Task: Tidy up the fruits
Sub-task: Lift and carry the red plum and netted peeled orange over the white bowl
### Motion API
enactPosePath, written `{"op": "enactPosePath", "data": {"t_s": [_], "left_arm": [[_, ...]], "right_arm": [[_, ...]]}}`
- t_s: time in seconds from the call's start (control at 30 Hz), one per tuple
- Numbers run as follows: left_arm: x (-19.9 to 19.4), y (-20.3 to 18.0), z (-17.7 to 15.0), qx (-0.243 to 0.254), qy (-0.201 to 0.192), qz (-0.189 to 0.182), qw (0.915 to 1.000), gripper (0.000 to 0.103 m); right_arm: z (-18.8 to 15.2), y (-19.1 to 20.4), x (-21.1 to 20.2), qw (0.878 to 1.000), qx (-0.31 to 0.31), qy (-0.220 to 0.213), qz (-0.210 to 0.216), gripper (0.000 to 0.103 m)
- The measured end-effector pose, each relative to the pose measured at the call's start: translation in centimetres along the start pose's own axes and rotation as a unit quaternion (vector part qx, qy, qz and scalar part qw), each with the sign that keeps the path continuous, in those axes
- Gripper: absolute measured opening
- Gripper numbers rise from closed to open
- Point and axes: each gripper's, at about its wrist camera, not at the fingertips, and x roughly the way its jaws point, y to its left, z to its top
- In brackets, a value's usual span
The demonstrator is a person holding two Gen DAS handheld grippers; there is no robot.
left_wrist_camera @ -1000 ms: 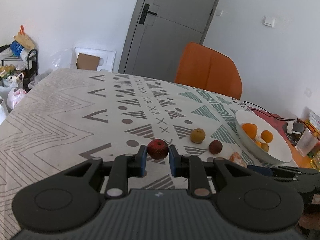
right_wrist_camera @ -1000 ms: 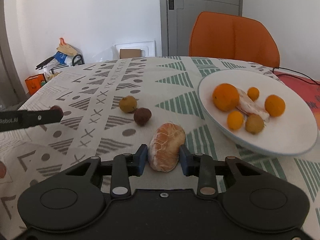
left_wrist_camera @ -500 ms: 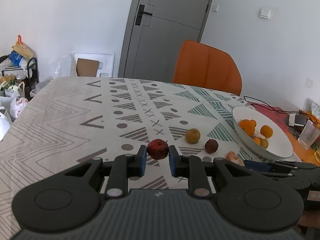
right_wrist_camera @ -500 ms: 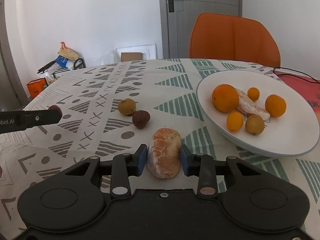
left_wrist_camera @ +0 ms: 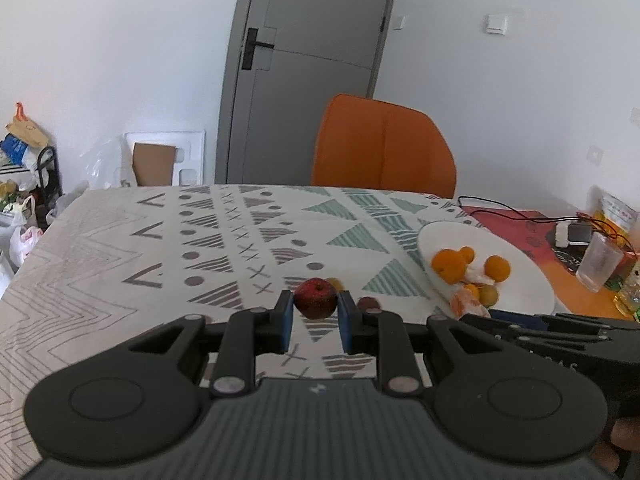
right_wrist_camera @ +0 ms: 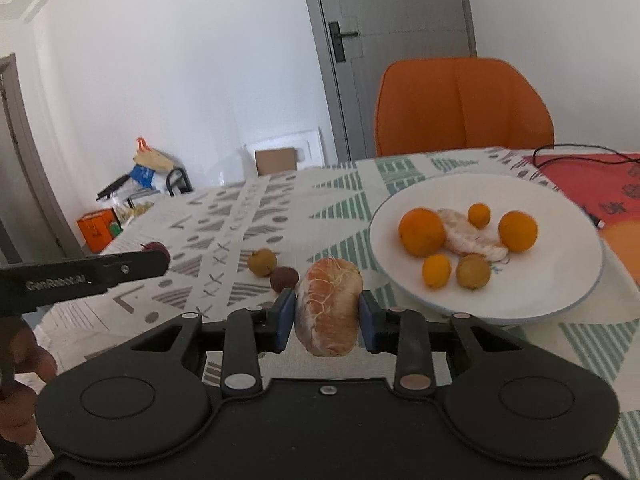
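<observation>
My left gripper [left_wrist_camera: 315, 307] is shut on a small red apple [left_wrist_camera: 315, 298] and holds it above the patterned tablecloth. My right gripper [right_wrist_camera: 327, 312] is shut on a peeled orange [right_wrist_camera: 329, 305], lifted off the table just left of the white plate [right_wrist_camera: 532, 304]. The plate holds several oranges, a peeled piece and a small yellow-brown fruit. A yellow-brown fruit [right_wrist_camera: 262, 262] and a dark red fruit [right_wrist_camera: 284, 278] lie on the cloth left of the plate. In the left wrist view the plate [left_wrist_camera: 524, 276] is at the right, and the peeled orange [left_wrist_camera: 466, 306] shows in the right gripper.
An orange chair [left_wrist_camera: 384, 150] stands at the table's far side. A clear cup [left_wrist_camera: 599, 262], cables and small devices sit on the red mat at the right. The left gripper's arm [right_wrist_camera: 80, 276] reaches in from the left in the right wrist view.
Both grippers have risen with their fruit. The peeled orange has come off the table. The left gripper has turned toward the plate, which now sits closer.
</observation>
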Motion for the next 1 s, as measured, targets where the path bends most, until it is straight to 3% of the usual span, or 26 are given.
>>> {"op": "enactPosePath", "data": {"t_s": [0.53,1.0], "left_arm": [[-1.1,-4.5,0.6,0.029,-0.017,-0.018,0.9993,0.022],[0.4,-7.8,0.8,0.054,-0.015,-0.035,0.9978,0.022]], "right_arm": [[0.5,-2.7,-4.5,0.999,0.015,-0.05,-0.012,0.032],[0.3,-5.5,-6.3,0.996,0.036,-0.072,-0.027,0.032]]}}
